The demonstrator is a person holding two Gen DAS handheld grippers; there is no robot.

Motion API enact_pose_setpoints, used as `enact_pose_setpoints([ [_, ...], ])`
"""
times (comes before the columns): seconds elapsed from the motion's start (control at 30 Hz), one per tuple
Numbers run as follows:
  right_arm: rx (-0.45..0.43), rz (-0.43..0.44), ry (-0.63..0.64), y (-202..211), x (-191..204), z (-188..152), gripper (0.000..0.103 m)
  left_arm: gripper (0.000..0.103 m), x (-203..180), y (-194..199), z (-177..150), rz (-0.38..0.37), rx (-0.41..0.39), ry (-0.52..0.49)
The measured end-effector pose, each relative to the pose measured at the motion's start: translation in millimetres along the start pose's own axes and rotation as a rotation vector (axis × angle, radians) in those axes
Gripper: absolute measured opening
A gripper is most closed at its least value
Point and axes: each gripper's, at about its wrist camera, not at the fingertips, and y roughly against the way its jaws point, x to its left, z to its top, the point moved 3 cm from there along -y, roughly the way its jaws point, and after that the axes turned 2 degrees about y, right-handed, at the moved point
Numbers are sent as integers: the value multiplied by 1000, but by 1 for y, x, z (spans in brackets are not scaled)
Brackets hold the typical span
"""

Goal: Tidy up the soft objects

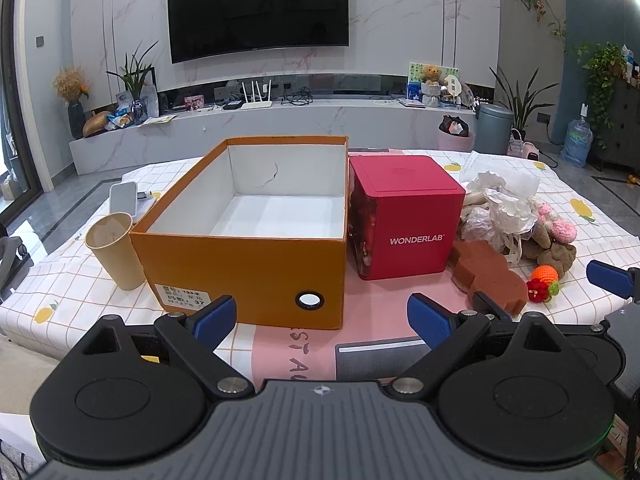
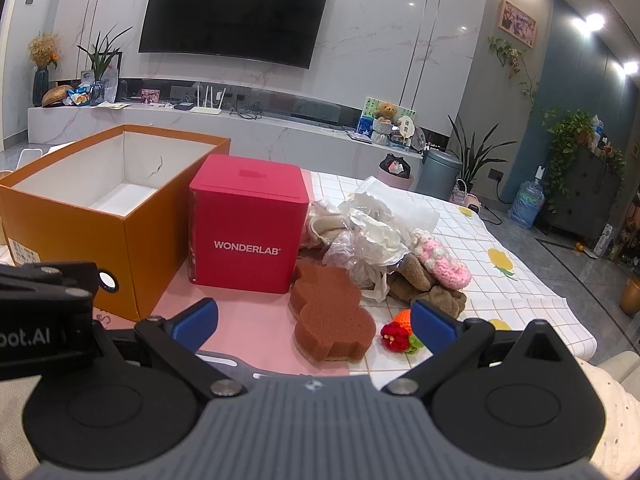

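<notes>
Both tongs — left, right — gape empty, brown sponge lying just beyond the right pair.

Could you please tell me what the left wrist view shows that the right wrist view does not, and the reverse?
Only the left wrist view shows the tan paper cup beside the open orange cardboard box, plus the small white device behind the cup. Only the right wrist view shows a gold pot on the floor at far right. Both share the orange box, the red WONDERLAB cube box, the brown bear-shaped sponge, the crocheted strawberry, the crumpled plastic bags and the wall-mounted television. Both tools, left and right, are open.
</notes>
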Motion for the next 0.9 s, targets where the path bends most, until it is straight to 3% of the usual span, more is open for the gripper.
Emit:
enact_pose_setpoints([
  [0.33, 10, -7, 2, -4, -2, -5, 100, 103, -2, 0, 0, 10, 3, -3],
  [0.5, 4, 18, 38, -8, -16, 10, 100, 103, -10, 1, 21, -43, -19, -5],
  [0.6, -1, 17, 57, -14, -43, 28, 100, 103, -20, 3, 34, -47, -52, -14],
  [0.67, 4, 66, 65, -21, -67, 38, 100, 103, -33, 0, 40, -61, -65, -64],
  [0.9, 115, 141, -34, -66, -144, 52, 100, 103, -85, -34, 31, -140, -52, -210],
])
